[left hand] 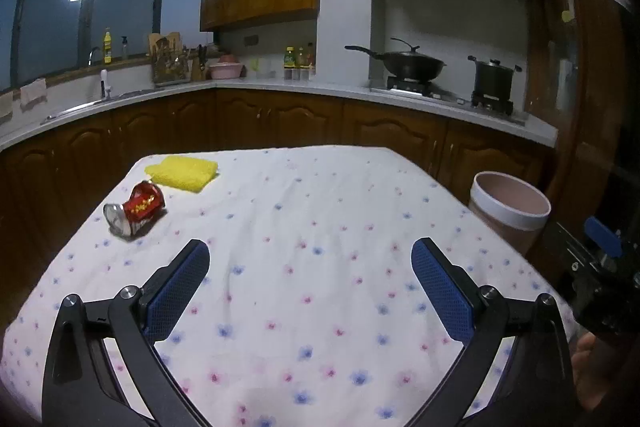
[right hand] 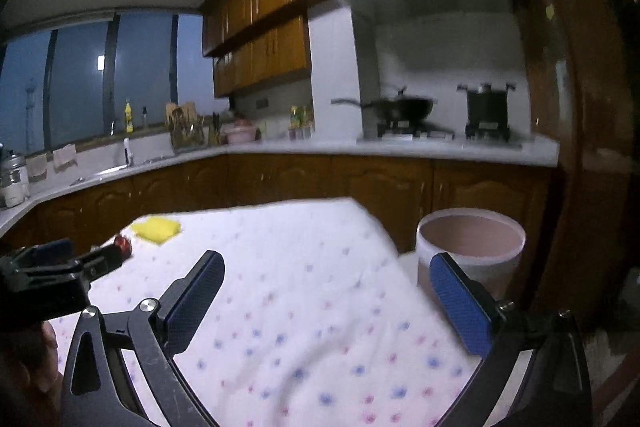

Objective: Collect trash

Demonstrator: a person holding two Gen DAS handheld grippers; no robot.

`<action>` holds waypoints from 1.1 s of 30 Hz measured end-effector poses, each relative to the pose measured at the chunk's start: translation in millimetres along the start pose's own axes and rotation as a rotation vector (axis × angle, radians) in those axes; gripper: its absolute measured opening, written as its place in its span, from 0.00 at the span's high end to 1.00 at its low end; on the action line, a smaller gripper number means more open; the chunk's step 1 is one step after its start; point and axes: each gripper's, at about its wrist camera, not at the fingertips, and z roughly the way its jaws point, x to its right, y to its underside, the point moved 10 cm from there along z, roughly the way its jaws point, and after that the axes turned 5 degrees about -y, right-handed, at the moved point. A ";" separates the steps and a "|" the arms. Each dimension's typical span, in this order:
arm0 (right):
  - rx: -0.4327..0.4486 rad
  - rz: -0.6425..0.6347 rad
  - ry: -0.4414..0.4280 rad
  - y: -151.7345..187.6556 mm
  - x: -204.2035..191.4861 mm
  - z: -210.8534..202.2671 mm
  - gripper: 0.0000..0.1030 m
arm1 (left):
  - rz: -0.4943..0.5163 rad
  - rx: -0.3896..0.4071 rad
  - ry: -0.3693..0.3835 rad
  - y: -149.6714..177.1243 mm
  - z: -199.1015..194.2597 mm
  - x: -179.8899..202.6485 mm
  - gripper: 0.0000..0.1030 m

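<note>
My left gripper (left hand: 310, 255) hung over the flowered tablecloth (left hand: 304, 211) with its blue pads (left hand: 180, 291) spread wide and nothing between them; my right gripper (right hand: 328, 271) was likewise spread and empty, one pad over the cloth, the other in front of the pink bin (right hand: 472, 243) standing just beside the table's right edge. The trash I was after, a crushed red can (left hand: 136, 211), lay on its side near the far left of the cloth, just in front of a yellow sponge cloth (left hand: 184, 173). I saw gold marks on the can but could not read them as any brand. From the left wrist the can showed whole; from the right wrist my left gripper covered nearly all of it, leaving a red blurred sliver, and that whole view was smeared. The left view caught only the right gripper's edge, cut off by the frame. A wok (left hand: 412, 65) and a pot (left hand: 494, 77) sat on the stove behind.
</note>
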 end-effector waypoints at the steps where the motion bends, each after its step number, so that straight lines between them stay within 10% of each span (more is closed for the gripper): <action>1: -0.006 0.004 -0.001 4.8 0.6 0.2 0.00 | 0.003 -0.003 -0.005 3.7 1.3 -0.6 0.00; 33: 0.005 0.027 -0.013 27.8 12.9 -5.9 0.00 | 0.022 0.034 -0.071 28.6 -8.4 -1.5 0.00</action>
